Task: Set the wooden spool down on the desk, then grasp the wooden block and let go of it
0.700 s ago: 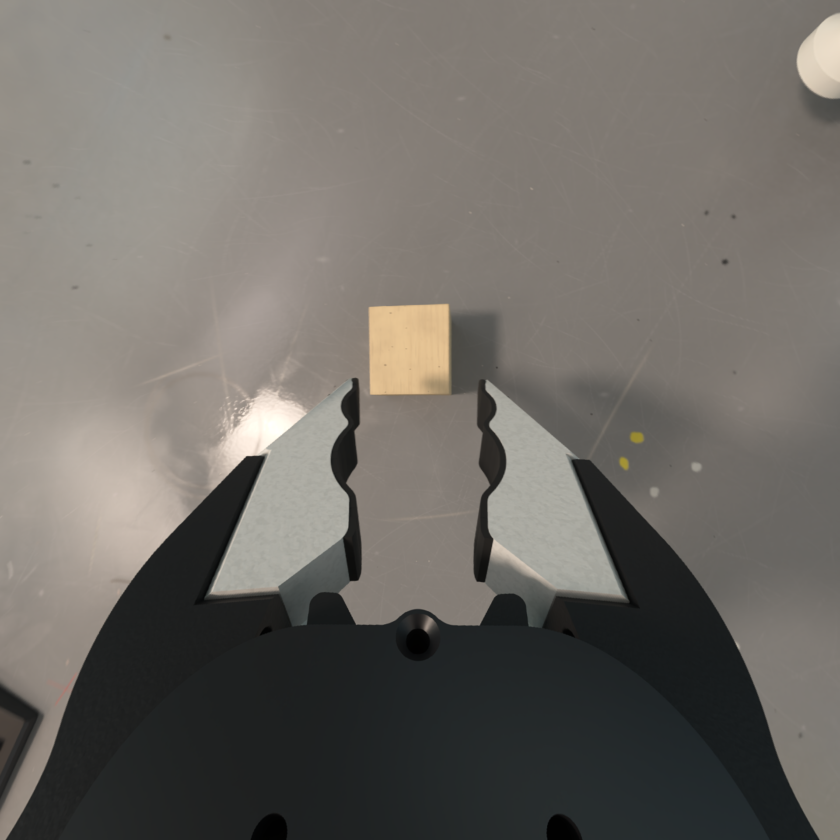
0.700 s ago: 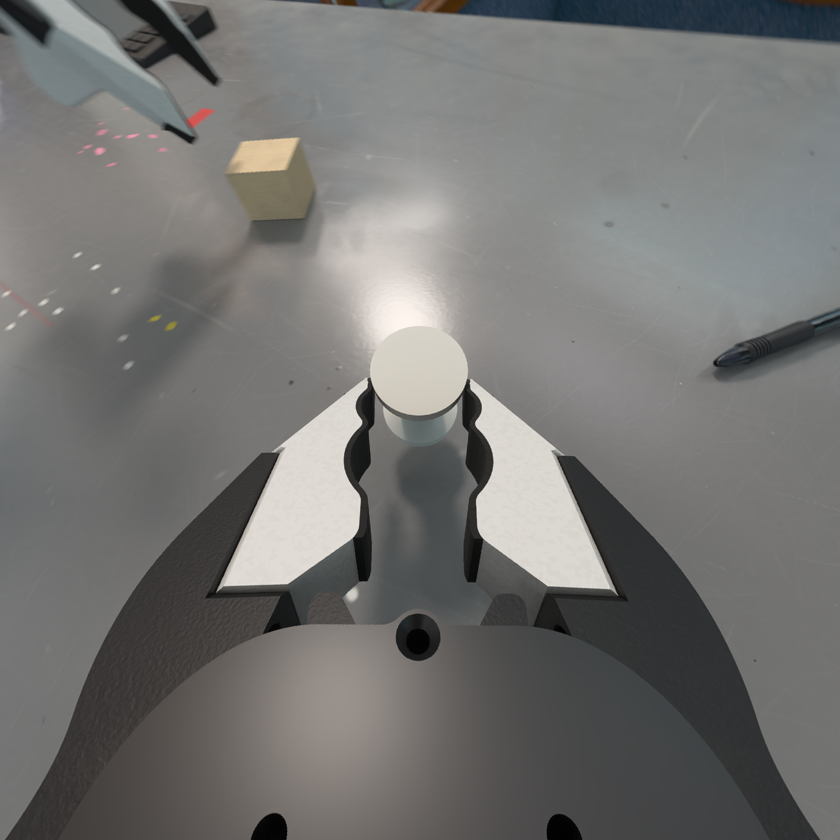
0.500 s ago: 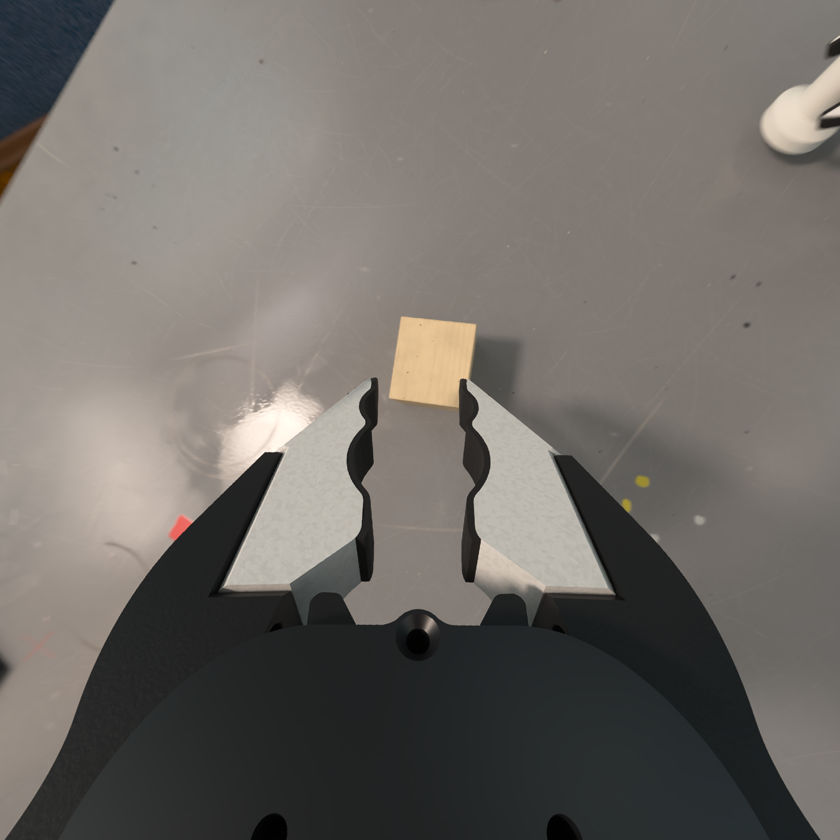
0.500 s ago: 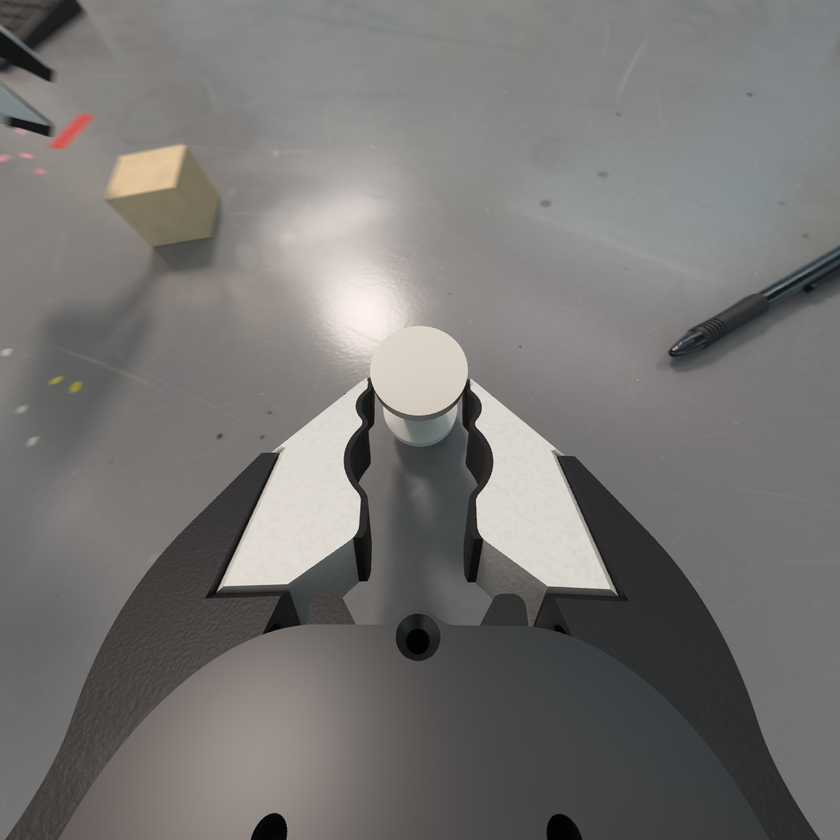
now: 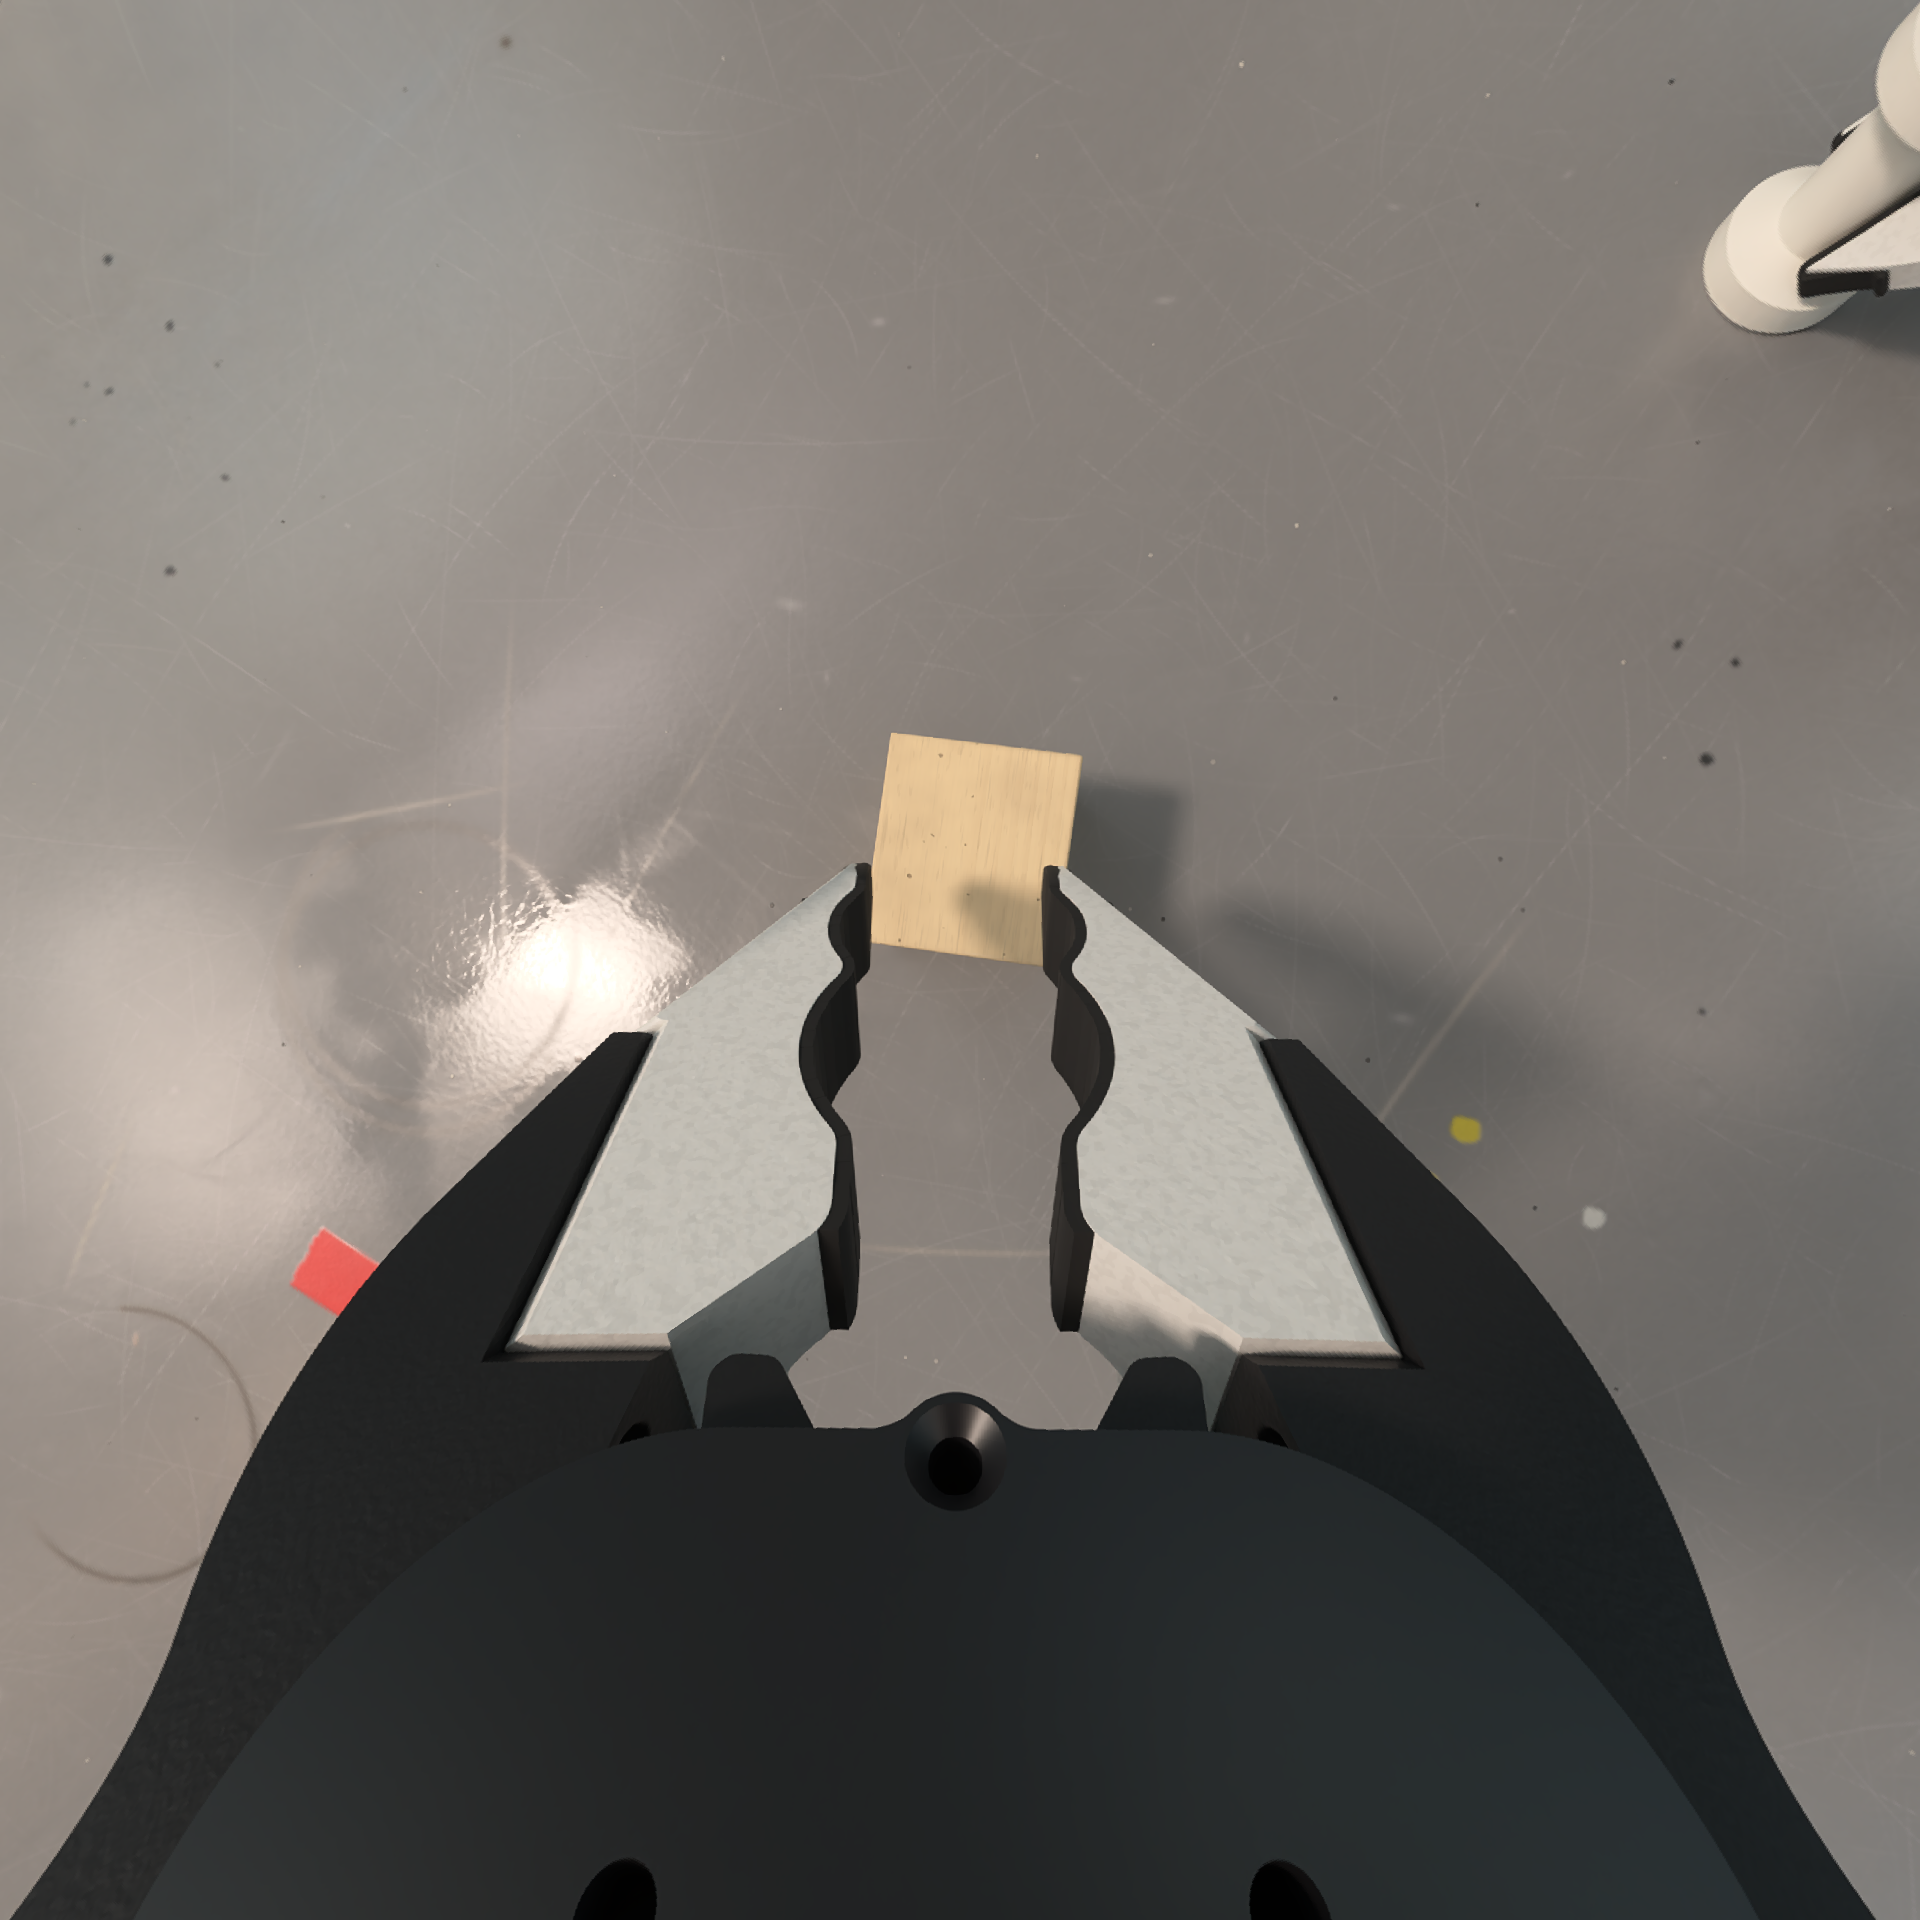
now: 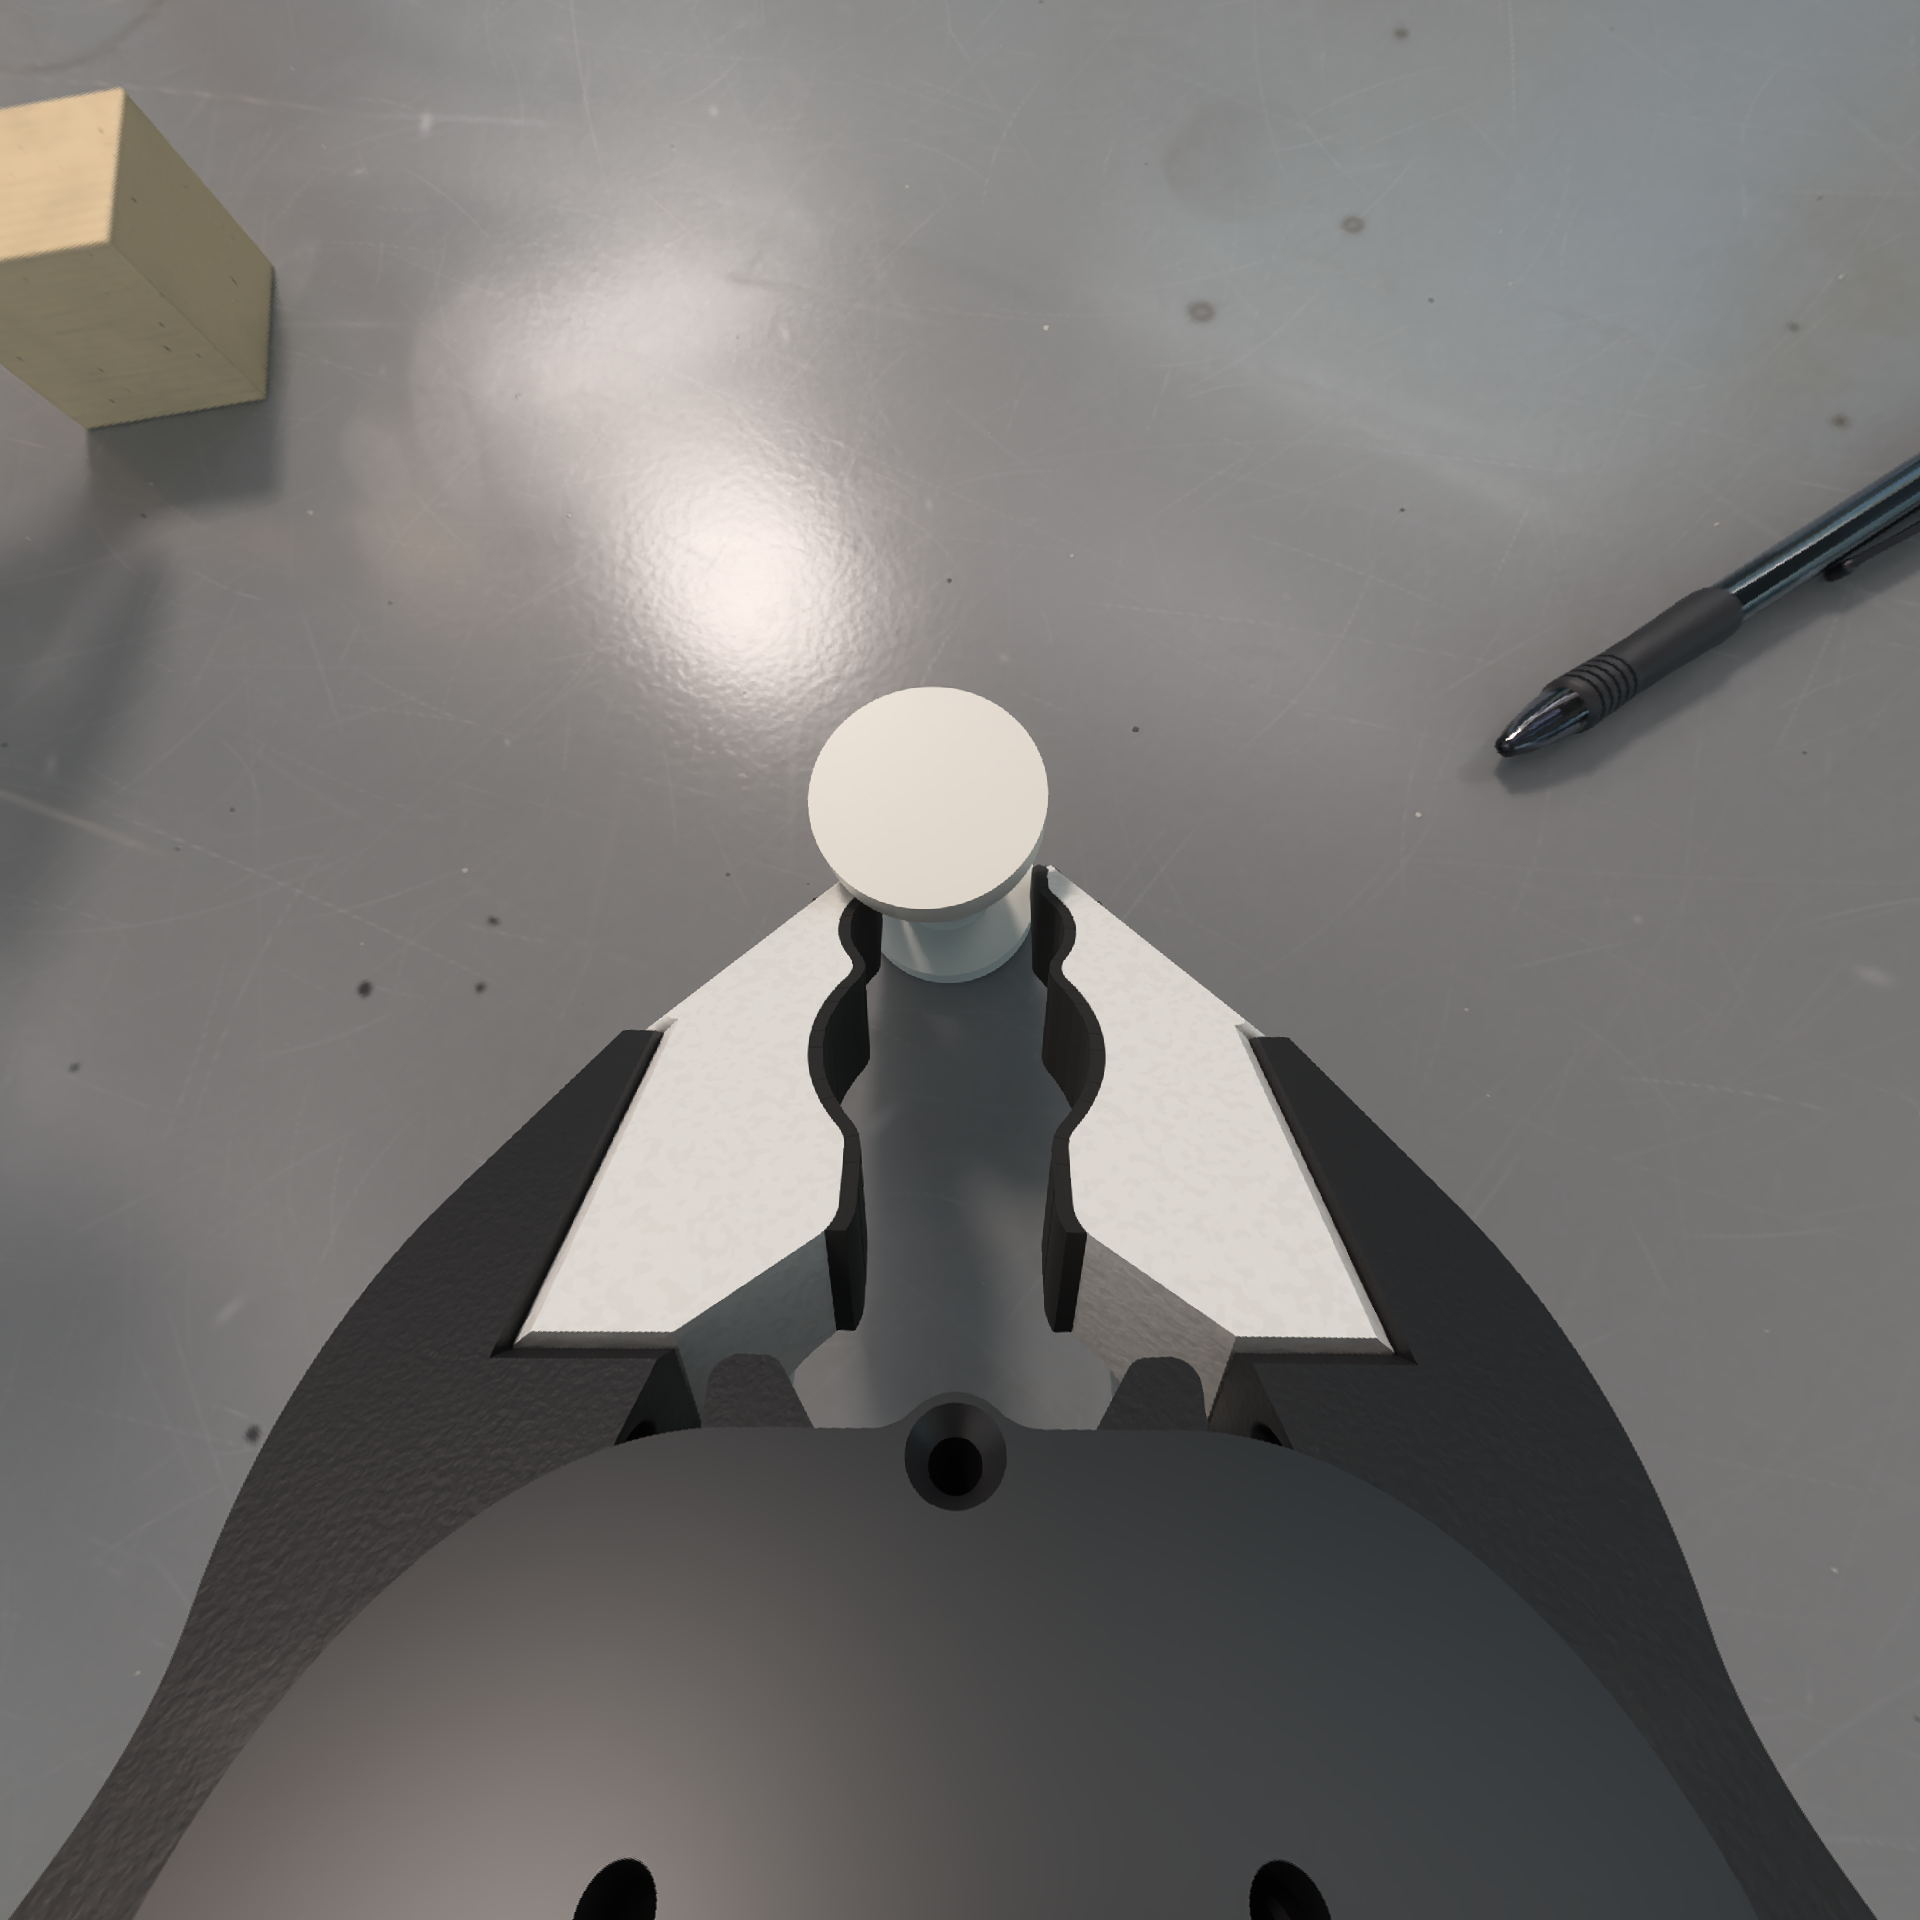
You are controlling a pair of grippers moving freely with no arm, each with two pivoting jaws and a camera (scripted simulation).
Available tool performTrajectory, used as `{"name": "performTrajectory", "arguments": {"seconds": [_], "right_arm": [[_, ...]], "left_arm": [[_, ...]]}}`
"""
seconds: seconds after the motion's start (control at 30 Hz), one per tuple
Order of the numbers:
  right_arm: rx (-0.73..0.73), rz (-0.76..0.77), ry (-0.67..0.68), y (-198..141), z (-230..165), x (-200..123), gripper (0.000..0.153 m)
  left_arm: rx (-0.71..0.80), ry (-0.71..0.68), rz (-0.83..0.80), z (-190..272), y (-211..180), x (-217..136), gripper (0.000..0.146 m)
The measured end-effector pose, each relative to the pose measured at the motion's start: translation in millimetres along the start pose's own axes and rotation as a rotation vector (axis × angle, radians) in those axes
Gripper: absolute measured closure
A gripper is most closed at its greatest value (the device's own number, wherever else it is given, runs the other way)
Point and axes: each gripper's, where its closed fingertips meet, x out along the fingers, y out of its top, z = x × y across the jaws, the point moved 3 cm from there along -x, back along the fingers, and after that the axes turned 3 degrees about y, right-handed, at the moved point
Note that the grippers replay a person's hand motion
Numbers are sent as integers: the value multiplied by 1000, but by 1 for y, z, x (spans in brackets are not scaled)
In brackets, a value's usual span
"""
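I'm pinching the pale spool (image 6: 928,810) in my right gripper (image 6: 951,914); my left gripper (image 5: 954,914) is bracketing the wooden block (image 5: 977,847), contact unclear, a pen (image 6: 1704,623) lying at two o'clock.

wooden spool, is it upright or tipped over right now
Upright. The right wrist view looks onto the wooden spool's round top flange, with the right gripper shut on its narrower stem. Whether its base touches the desk, cannot tell.

- Grey surface (image 5: 1143,364) fills both views; glossy, finely scratched, peppered with dark specks.
- Bright glare patch (image 5: 566,961) in left wrist view; a softer one (image 6: 748,561) in right wrist view.
- Red tape scrap (image 5: 330,1270), a yellow paint dot (image 5: 1465,1129), a white dot (image 5: 1593,1217).
- Faint ring mark (image 5: 135,1444) lower left.
- Dark pen (image 6: 1704,623) lies at the right edge.
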Motion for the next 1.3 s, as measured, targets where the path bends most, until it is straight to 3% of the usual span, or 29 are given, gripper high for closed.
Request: {"name": "performTrajectory", "arguments": {"seconds": [0.13, 0.3, 0.43, 0.6, 0.83, 1.0, 1.1, 1.2, 1.3], "right_arm": [[-7, 2, -6, 0, 3, 0, 123], [-5, 9, 2, 0, 5, 0, 126], [-9, 10, -1, 0, 4, 0, 126], [0, 12, 10, 0, 5, 0, 125], [3, 13, 14, 0, 5, 0, 125], [4, 14, 16, 1, 5, 1, 125], [4, 14, 16, 1, 5, 1, 125], [4, 14, 16, 1, 5, 1, 125], [4, 14, 17, 1, 5, 1, 125]], "left_arm": [[-19, -35, -26, 1, 6, 4, 126], [31, -54, -75, 8, 7, 14, 126], [56, 3, -158, 7, 0, 24, 105], [47, -14, -191, 5, 0, 25, 100], [110, -11, -243, 6, -1, 27, 74], [121, -43, -255, 9, 0, 29, 74], [137, -29, -270, 7, 0, 29, 67], [135, -32, -297, 4, -5, 33, 77], [139, -34, -315, 3, -8, 36, 97]]}}
